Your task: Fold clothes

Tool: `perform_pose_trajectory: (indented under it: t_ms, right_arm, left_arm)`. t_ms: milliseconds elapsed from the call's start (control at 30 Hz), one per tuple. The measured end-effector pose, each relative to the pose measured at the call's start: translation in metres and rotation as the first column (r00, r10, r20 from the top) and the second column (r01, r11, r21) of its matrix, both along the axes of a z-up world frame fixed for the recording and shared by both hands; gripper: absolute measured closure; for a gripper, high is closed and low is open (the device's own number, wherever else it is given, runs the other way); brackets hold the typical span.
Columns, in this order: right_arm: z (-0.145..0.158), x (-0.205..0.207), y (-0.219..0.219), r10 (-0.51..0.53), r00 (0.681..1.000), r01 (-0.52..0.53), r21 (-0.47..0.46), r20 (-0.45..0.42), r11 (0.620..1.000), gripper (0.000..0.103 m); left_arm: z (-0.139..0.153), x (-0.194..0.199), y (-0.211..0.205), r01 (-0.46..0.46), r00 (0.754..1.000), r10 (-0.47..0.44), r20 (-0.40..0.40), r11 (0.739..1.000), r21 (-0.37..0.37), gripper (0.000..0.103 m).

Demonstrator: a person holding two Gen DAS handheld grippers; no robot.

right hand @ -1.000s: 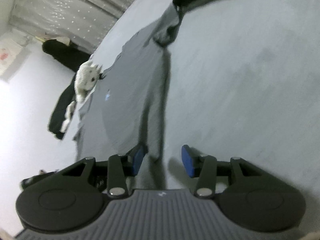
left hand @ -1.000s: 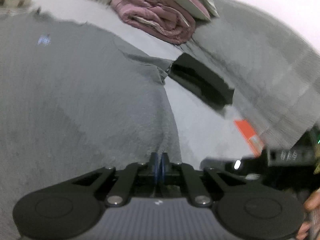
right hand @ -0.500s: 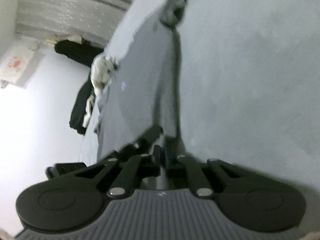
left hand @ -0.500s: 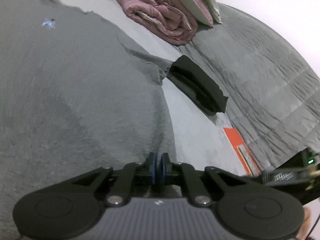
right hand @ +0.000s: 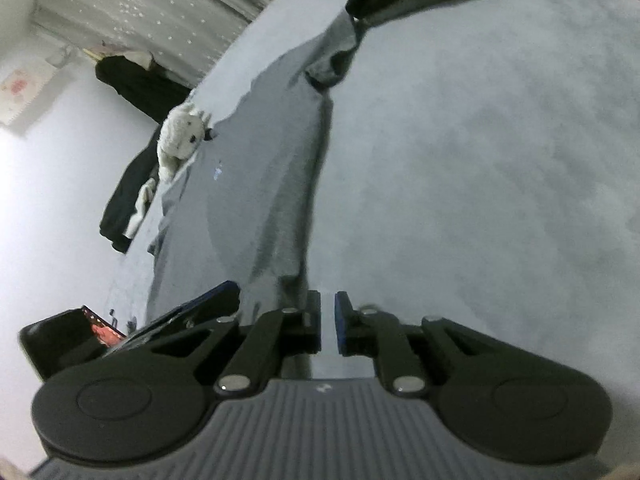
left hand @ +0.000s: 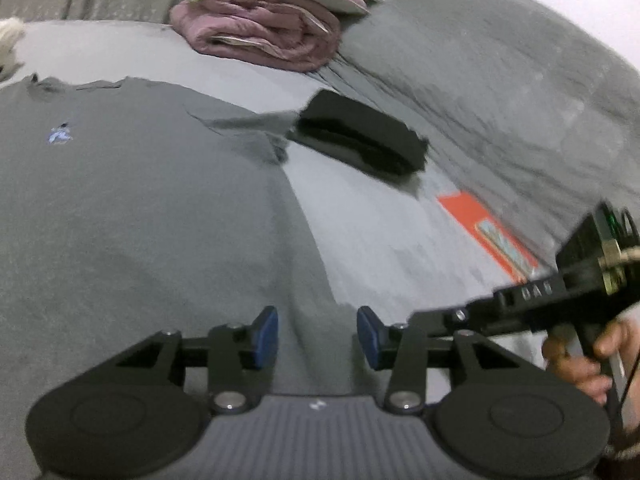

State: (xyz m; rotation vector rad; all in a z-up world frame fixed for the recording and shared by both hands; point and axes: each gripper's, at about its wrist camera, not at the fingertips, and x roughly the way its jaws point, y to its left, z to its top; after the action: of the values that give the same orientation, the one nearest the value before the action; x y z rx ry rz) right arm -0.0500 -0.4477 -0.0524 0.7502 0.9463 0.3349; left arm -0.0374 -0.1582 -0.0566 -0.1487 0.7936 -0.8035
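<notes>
**Inspector:** Garments were counted first. One grey T-shirt was found spread flat on the pale bed sheet, a small blue emblem on its chest. One folded black garment was noted just beside the shirt's sleeve, and one rolled mauve blanket farther back, with one grey quilt along the side.

**Clerk:** And the tools?

**Inspector:** Two grippers were recorded. The left gripper was seen with its jaws wide apart, nothing held, the shirt's lower hem lying between and below the blue pads. The right gripper was seen with a narrow gap between its jaws, the shirt's side edge just ahead of the fingertips; no cloth was seen clamped in that gap.

**Clerk:** Other items?

**Inspector:** One orange packet was logged on the sheet near the quilt. One white plush toy was noted at the bed's edge by the shirt's collar, and dark clothing hanging beyond it.
</notes>
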Motion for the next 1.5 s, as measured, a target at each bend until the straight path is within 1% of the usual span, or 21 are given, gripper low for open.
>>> perform_pose_trajectory:
  t_ms: [133,267,400,433,467,533,567,600,667,700,733,767,800,867,1000,1100,1300,1333,1400,1433,1500]
  right_arm:
    - [-0.001,-0.001,0.001,-0.009,1.000,0.009,-0.018,-0.017,1.000,0.087]
    - [0.001,0.004,0.003,-0.025,1.000,0.025,-0.006,-0.014,1.000,0.087]
    - [0.004,0.009,0.006,-0.030,1.000,0.030,-0.006,-0.007,1.000,0.086]
    - [0.004,0.009,0.007,-0.031,1.000,0.031,-0.007,-0.006,1.000,0.083]
    - [0.004,0.010,0.007,-0.032,0.999,0.032,-0.009,-0.004,0.999,0.076]
    - [0.004,0.011,0.007,-0.037,0.999,0.037,-0.008,0.001,0.999,0.067]
    - [0.004,0.011,0.007,-0.039,0.999,0.039,-0.006,0.002,0.999,0.067]
    - [0.004,0.012,0.007,-0.040,0.999,0.040,-0.003,0.002,0.999,0.067]
    - [0.002,0.013,0.008,-0.044,0.999,0.044,0.006,-0.001,0.999,0.067]
    - [0.001,0.013,0.008,-0.046,0.999,0.047,0.011,-0.002,0.999,0.067]
    - [0.000,0.014,0.008,-0.050,0.999,0.050,0.025,-0.005,0.998,0.067]
    - [-0.001,0.015,0.008,-0.053,0.999,0.053,0.039,-0.008,0.998,0.067]
    - [-0.003,0.015,0.008,-0.057,0.998,0.057,0.066,-0.010,0.996,0.067]
    - [-0.007,0.018,0.009,-0.062,0.998,0.064,0.126,-0.016,0.990,0.065]
    - [-0.020,0.025,0.017,-0.056,0.997,0.067,0.274,-0.046,0.959,0.063]
    - [-0.031,0.031,0.022,-0.064,0.995,0.091,0.399,-0.080,0.913,0.062]
    - [-0.045,0.040,0.030,-0.104,0.986,0.159,0.564,-0.129,0.810,0.060]
    - [-0.045,0.040,0.030,-0.109,0.986,0.164,0.580,-0.129,0.798,0.060]
    - [-0.044,0.041,0.030,-0.115,0.986,0.163,0.594,-0.118,0.788,0.069]
    - [-0.040,0.040,0.029,-0.120,0.987,0.161,0.575,-0.109,0.802,0.078]
    - [-0.032,0.037,0.027,-0.132,0.987,0.159,0.528,-0.089,0.835,0.085]
  left_arm:
    - [0.009,-0.012,-0.011,0.036,0.998,-0.037,0.041,0.999,0.030,0.060]
    - [0.011,-0.025,-0.031,0.050,0.996,-0.059,0.073,0.992,0.115,0.060]
    - [0.008,-0.034,-0.055,0.043,0.993,-0.067,0.101,0.975,0.219,0.060]
    - [0.004,-0.035,-0.060,0.037,0.994,-0.061,0.095,0.969,0.245,0.060]
    - [0.000,-0.035,-0.062,0.029,0.995,-0.054,0.088,0.963,0.268,0.061]
    - [-0.006,-0.035,-0.065,0.002,0.994,-0.034,0.102,0.954,0.300,0.075]
    - [-0.006,-0.035,-0.063,-0.009,0.994,-0.024,0.108,0.955,0.297,0.087]
    - [-0.006,-0.033,-0.057,-0.009,0.996,-0.014,0.088,0.966,0.259,0.099]
    - [-0.004,-0.027,-0.044,-0.012,0.999,0.004,0.044,0.983,0.184,0.099]
    - [-0.004,-0.023,-0.035,-0.015,1.000,0.014,0.006,0.992,0.123,0.100]
    - [-0.007,-0.016,-0.021,-0.024,0.997,0.025,-0.068,1.000,0.015,0.100]
    - [-0.010,-0.008,-0.007,-0.043,0.990,0.030,-0.141,0.995,-0.085,0.100]
    - [-0.014,0.000,0.005,-0.072,0.977,0.036,-0.210,0.983,-0.166,0.100]
    - [-0.025,0.014,0.030,-0.141,0.944,0.035,-0.329,0.942,-0.305,0.100]
    - [-0.043,0.025,0.060,-0.264,0.879,0.009,-0.476,0.842,-0.471,0.100]
    - [-0.048,0.027,0.068,-0.304,0.855,-0.018,-0.519,0.793,-0.528,0.100]
    - [-0.050,0.027,0.068,-0.334,0.835,-0.048,-0.548,0.747,-0.575,0.100]
    - [-0.051,0.027,0.067,-0.336,0.834,-0.051,-0.550,0.744,-0.577,0.100]
    - [-0.052,0.026,0.064,-0.328,0.837,-0.045,-0.545,0.756,-0.567,0.100]
    - [-0.051,0.025,0.062,-0.321,0.840,-0.043,-0.541,0.764,-0.559,0.100]
    - [-0.050,0.024,0.057,-0.301,0.845,-0.044,-0.533,0.785,-0.541,0.100]
